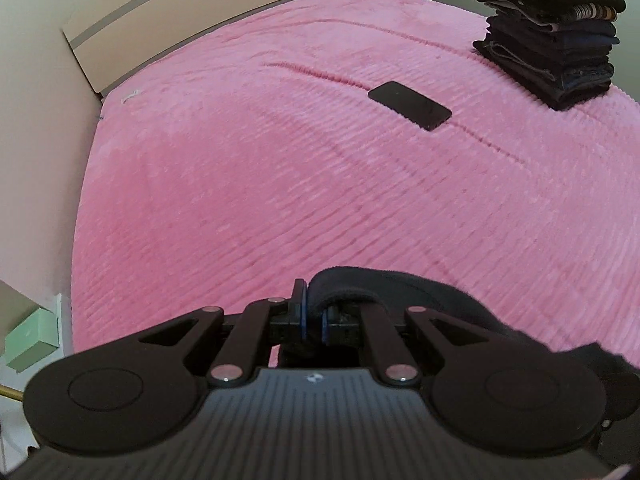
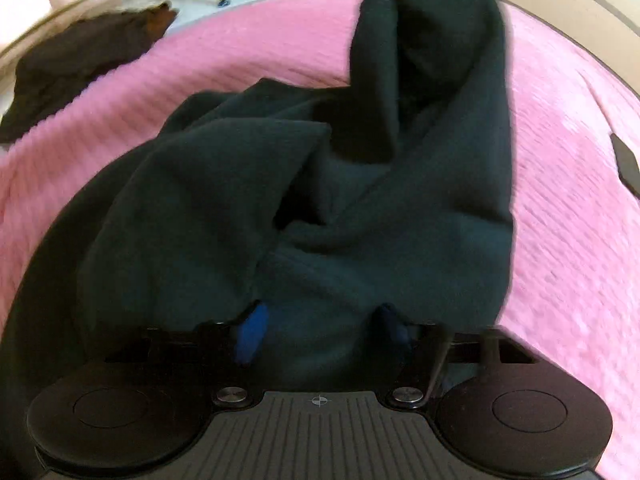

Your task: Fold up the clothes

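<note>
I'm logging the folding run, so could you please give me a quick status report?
Left gripper shut on dark fleece garment. Right gripper open, fleece draped over it. Garment bunched, unfolded, above pink bedspread. Phone lying on the bedspread.

Pink ribbed bedspread (image 1: 280, 152) meets a beige headboard (image 1: 160, 12).

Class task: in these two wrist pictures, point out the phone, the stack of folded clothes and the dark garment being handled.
phone (image 1: 409, 105): left wrist view, middle of its dark screen.
stack of folded clothes (image 1: 550, 36): left wrist view, side of the pile.
dark garment (image 2: 360, 208): right wrist view, bunched middle folds.
</note>
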Tool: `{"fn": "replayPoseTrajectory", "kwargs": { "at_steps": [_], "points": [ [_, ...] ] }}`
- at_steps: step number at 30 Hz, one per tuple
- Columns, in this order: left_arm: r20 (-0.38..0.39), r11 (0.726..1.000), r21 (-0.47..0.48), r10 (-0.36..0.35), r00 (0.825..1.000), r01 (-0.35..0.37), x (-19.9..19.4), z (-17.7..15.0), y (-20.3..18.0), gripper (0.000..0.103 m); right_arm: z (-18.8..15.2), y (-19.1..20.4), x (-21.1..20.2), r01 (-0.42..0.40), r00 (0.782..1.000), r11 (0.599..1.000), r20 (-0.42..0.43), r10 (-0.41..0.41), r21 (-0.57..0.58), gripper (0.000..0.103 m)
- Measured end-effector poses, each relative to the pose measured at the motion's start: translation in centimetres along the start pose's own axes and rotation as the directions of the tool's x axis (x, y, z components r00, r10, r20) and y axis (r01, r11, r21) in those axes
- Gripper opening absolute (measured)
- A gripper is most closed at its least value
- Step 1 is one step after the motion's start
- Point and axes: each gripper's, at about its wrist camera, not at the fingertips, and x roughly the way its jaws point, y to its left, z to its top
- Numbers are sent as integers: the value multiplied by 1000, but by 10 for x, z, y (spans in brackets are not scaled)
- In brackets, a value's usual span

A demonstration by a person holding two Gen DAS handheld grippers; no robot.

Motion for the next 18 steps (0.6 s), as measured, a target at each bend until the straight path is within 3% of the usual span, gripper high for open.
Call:
{"fn": "replayPoseTrajectory", "kwargs": {
  "at_steps": [1, 3, 7, 12, 18],
  "points": [
    [1, 1000, 2, -6, 1000, 6, 0, -3, 2, 5, -1, 3, 4, 24, 1000, 1000, -2, -24, -11, 0],
    [4, 1000, 5, -18, 1000, 18, -1, -9, 7, 5, -2, 8, 13, 71, 997, 997, -4, -71, -32, 0],
    [9, 999, 15, -43, 999, 43, -3, -19, 16, 5, 9, -59, -68, 203, 973, 968, 80, -216, 147, 0],
    [59, 992, 82, -101, 993, 96, -42, 12, -3, 5, 18, -146, -176, 343, 909, 892, 136, -394, 295, 0],
    [152, 977, 129, -190, 970, 172, -85, 87, -30, 5, 43, -221, -265, 466, 829, 836, 187, -527, 288, 0]
  ]
}}
